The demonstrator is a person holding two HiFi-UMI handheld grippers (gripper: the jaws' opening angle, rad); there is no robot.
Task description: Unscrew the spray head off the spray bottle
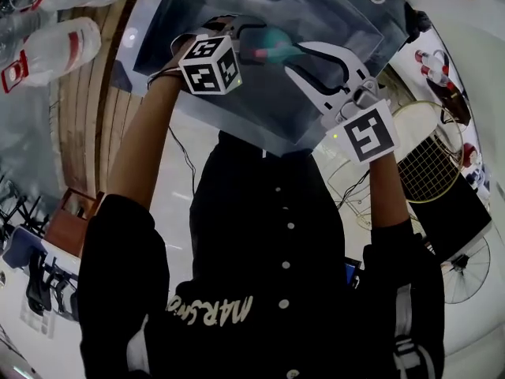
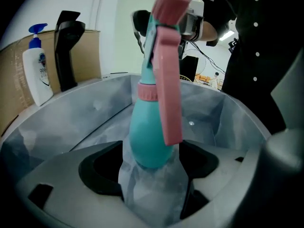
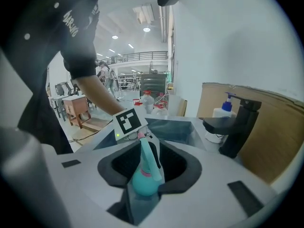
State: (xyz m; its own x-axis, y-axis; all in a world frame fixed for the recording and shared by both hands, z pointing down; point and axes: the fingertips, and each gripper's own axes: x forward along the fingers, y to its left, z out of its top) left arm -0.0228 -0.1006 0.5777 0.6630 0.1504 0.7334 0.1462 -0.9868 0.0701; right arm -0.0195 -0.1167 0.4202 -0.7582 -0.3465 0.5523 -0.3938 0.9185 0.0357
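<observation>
Teal spray bottle [image 2: 147, 141], pink spray head [image 2: 168, 56] screwed on, standing mid-floor of the grey basin [image 2: 71, 118]; left gripper [image 2: 152, 175] spread wide round the bulb, right gripper [image 3: 145, 189] part-open at it, neither clamped, apparently poised for holding and twisting.

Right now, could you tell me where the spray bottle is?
The spray bottle is in the sink, top centre of the head view, between the left gripper and right gripper.
</observation>
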